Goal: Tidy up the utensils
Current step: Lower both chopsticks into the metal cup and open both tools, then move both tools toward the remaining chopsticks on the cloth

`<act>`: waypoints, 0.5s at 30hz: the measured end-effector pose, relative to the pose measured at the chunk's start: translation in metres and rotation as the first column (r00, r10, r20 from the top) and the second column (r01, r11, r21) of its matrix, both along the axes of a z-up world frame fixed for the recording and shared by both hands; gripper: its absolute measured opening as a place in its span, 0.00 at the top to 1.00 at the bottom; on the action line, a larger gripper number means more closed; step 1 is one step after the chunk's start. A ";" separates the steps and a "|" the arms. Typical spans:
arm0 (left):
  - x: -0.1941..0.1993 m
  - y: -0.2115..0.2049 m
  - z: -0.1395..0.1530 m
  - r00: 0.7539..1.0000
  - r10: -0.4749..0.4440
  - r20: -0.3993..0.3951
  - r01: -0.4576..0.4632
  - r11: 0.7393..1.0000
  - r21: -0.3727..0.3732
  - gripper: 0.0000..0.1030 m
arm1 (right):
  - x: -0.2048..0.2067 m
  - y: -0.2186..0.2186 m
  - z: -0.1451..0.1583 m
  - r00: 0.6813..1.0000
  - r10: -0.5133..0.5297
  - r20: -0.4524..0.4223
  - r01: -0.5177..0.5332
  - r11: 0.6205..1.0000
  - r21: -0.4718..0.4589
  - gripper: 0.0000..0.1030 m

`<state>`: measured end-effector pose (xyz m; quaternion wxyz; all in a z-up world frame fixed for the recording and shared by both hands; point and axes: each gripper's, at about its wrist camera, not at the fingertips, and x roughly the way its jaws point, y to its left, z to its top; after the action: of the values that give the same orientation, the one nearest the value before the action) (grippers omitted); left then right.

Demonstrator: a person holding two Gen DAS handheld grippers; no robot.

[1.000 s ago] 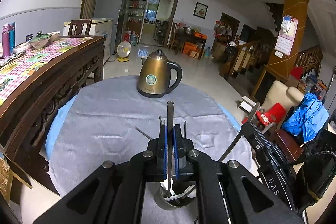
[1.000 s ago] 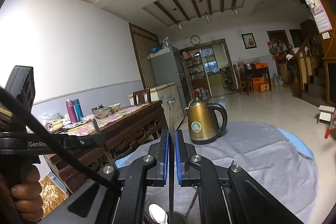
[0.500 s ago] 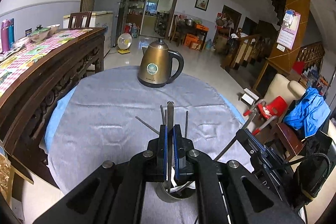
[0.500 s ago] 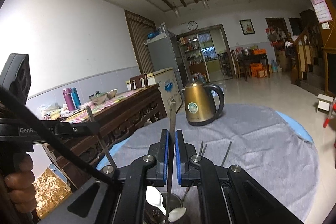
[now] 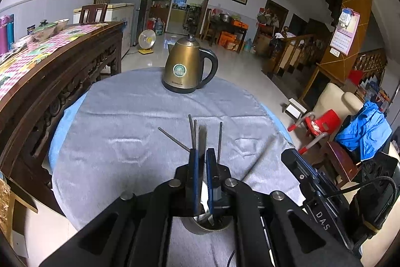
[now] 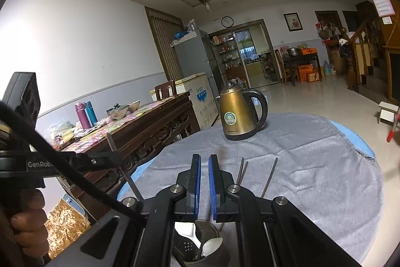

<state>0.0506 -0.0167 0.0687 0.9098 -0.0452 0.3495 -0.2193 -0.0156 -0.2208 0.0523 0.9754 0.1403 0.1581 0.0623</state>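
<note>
A round metal utensil holder [image 5: 208, 225] stands on the grey cloth below both grippers; it also shows in the right wrist view [image 6: 200, 245] with two spoons [image 6: 210, 245] inside. My left gripper [image 5: 202, 154] has its jaws a little apart around a flat utensil handle [image 5: 202, 135] that stands in the holder. My right gripper [image 6: 204, 162] is slightly parted and empty above the holder. Several dark chopsticks [image 5: 192, 134] lie on the cloth beyond, also in the right wrist view [image 6: 268, 177].
A bronze kettle [image 5: 186, 66] stands at the far side of the round table [image 5: 112, 116]. A dark wooden sideboard [image 5: 50, 71] with bowls and bottles runs along the left. Chairs and a blue jacket [image 5: 362, 131] are at the right.
The right gripper opened and let its utensil drop into the holder. The left gripper's jaws parted slightly and its utensil sank lower. Both views tilted down a little.
</note>
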 end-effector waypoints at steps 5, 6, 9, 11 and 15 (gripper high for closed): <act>0.000 0.007 0.000 0.999 0.037 0.015 -0.037 0.999 -0.003 0.71 | -0.005 -0.012 0.001 0.999 -0.033 0.010 0.033 0.999 0.038 0.67; 0.002 0.009 0.000 0.999 0.042 0.012 -0.042 0.999 -0.004 0.71 | -0.006 -0.016 0.001 0.999 -0.041 0.014 0.041 0.998 0.052 0.66; 0.005 0.014 -0.002 0.998 0.055 -0.002 -0.055 0.998 -0.013 0.71 | -0.007 -0.025 0.001 0.998 -0.066 0.010 0.065 0.996 0.069 0.66; 0.008 0.017 -0.005 0.998 0.067 -0.012 -0.067 0.998 -0.011 0.71 | -0.007 -0.030 0.000 0.997 -0.080 0.000 0.080 0.994 0.078 0.66; 0.012 0.022 -0.011 0.996 0.086 -0.034 -0.086 0.996 -0.012 0.70 | -0.004 -0.038 -0.006 0.995 -0.095 -0.027 0.097 0.989 0.107 0.66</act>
<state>0.0625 0.0050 0.0580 0.9120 -0.0699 0.3611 -0.1815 -0.0199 -0.2592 0.0461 0.9665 0.2011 0.1582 0.0221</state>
